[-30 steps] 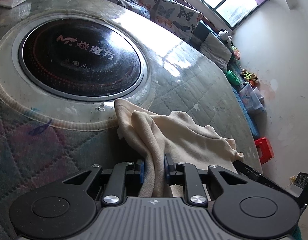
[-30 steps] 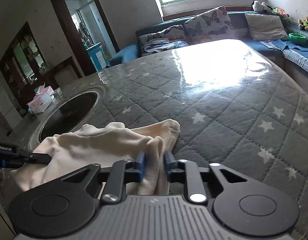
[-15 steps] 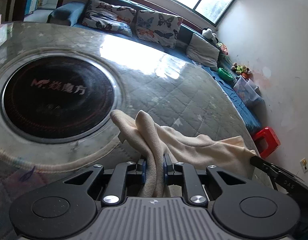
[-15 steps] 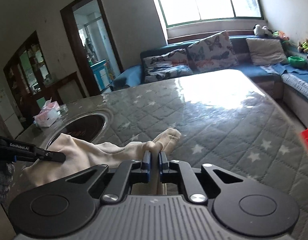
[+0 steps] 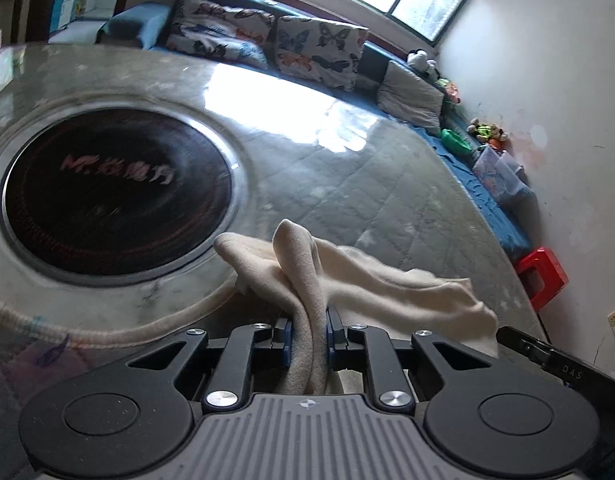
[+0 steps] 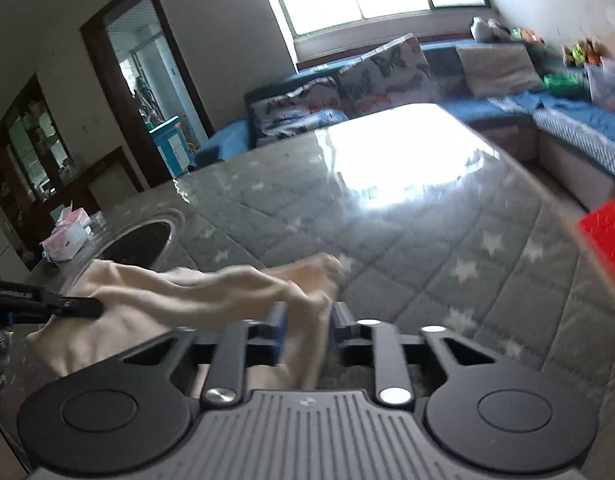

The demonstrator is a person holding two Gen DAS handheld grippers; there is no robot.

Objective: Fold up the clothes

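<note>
A cream fleece garment (image 5: pixel 371 280) hangs stretched just above the grey star-quilted table (image 5: pixel 347 168). My left gripper (image 5: pixel 309 332) is shut on a bunched fold of it, which fills the gap between the blue pads. My right gripper (image 6: pixel 307 332) is shut on the other end of the garment (image 6: pixel 211 292); its view is blurred by motion. Each gripper shows in the other's view: the right gripper (image 5: pixel 507 334) at the cloth's right end, the left gripper (image 6: pixel 95 312) at its left end. The lower part of the garment is hidden behind the gripper bodies.
A round black induction hob (image 5: pixel 115 196) is set into the table to the left of the cloth. A tissue box (image 6: pixel 67 236) stands at the far left edge. A red stool (image 5: pixel 541 276) sits past the right edge. A blue sofa with butterfly cushions (image 5: pixel 319 52) runs behind.
Both grippers have risen and drawn apart, so the garment went from a loose heap on the table to a taut band between them. The right pads stand slightly wider than half a second ago.
</note>
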